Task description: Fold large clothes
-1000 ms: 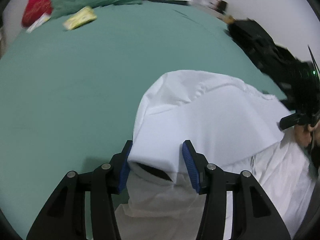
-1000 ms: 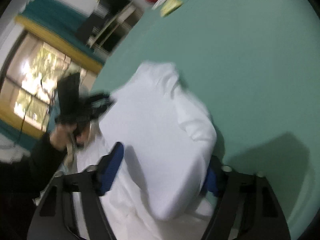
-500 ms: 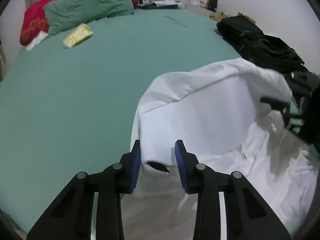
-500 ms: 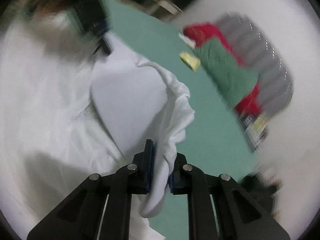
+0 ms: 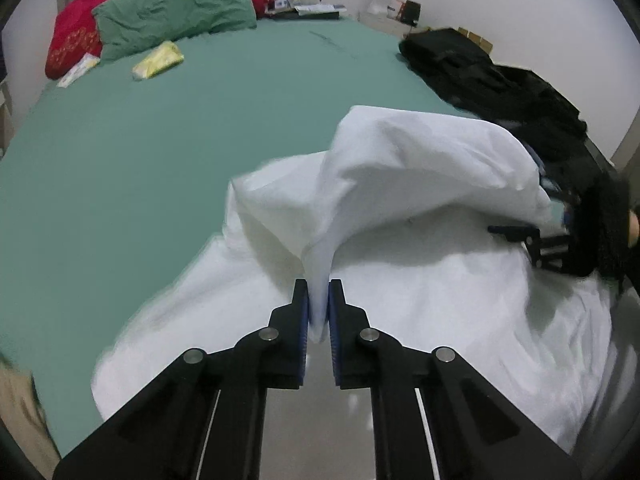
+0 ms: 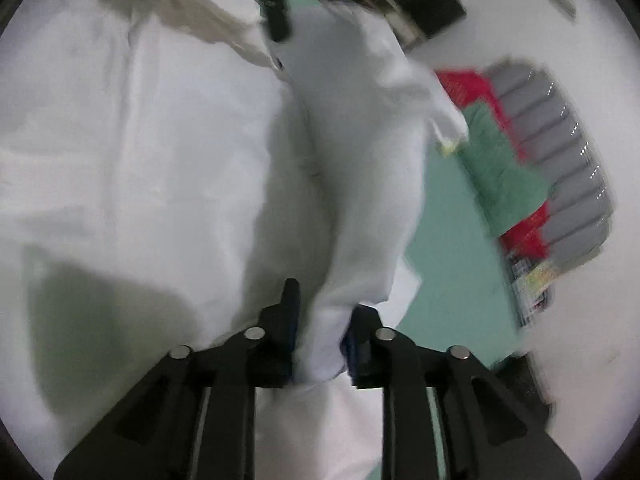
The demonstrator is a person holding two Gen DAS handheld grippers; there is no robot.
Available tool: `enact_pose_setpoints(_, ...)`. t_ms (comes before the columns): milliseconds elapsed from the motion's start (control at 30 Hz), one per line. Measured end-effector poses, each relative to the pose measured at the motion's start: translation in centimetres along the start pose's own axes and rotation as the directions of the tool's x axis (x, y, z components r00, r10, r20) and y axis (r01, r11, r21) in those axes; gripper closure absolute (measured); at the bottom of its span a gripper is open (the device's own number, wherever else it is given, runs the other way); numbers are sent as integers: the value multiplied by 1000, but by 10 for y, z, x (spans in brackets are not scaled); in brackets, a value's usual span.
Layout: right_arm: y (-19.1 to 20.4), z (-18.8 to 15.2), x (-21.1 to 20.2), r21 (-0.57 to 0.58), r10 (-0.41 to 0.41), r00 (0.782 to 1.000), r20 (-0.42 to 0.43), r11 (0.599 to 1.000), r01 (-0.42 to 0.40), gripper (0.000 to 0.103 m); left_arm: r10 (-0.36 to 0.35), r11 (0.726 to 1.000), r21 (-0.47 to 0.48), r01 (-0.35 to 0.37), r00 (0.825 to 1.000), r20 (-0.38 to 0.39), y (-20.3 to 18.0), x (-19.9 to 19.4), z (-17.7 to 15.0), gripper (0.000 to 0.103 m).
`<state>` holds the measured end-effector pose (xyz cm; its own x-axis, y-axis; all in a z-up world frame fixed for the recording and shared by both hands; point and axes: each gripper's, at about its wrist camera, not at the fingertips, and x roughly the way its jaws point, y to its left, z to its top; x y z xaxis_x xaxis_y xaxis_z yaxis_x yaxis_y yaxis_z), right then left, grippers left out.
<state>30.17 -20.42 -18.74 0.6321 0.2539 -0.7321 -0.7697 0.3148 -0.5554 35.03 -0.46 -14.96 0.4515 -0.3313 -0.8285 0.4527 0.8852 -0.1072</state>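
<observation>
White garment point(image 5: 420, 216) lies on green bed point(image 5: 160, 152), one flap raised. Left gripper point(image 5: 319, 304) jaws, just closing, pinch its edge; right gripper point(image 6: 320, 320), at 3 o'clock, grips a thicker bunch. Step: fold-over. Next: carry flap across, lay flat.

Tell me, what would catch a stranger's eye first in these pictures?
A big white cloth garment billows up in the middle of a wide green bedsheet, pinched at one fold by the left gripper and at another by the right gripper. Behind it, red and green pillows lie at the headboard, and a heap of black clothes sits at the bed's right edge.
</observation>
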Motion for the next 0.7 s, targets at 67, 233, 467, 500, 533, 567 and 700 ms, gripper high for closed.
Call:
enact_pose_setpoints(67, -10, -3, -9, 88, 58, 998, -11, 995, -57, 70, -4, 1000, -5, 4, 999, -38, -8, -6, -21, 92)
enact_pose_setpoints(233, -36, -19, -42, 343, 226, 972, 65, 910, -234, 47, -23, 999, -30, 21, 998, -62, -24, -29, -61, 82)
enact_pose_setpoints(467, -27, -5, -62, 621, 263, 909, 325, 665, -414, 33, -26, 998, -63, 26, 1000, 0, -46, -74, -82, 65)
enact_pose_setpoints(500, -23, -1, -60, 637, 248, 906, 343, 647, -418, 33, -30, 996, -85, 30, 1000, 9, -46, -79, -85, 64)
enact_pose_setpoints(533, -18, 11, -49, 649, 250, 908, 337, 637, -416, 33, -34, 994, -102, 36, 999, 14, -44, -81, -84, 64)
enact_pose_setpoints(567, -15, 20, -39, 653, 253, 913, 321, 639, -407, 33, -41, 991, -125, 43, 999, 20, -44, -85, -86, 63)
enact_pose_setpoints(700, 4, 29, -10, 683, 318, 897, 306, 584, -440, 73, -49, 982, -183, 56, 998, 44, -50, -88, -81, 63)
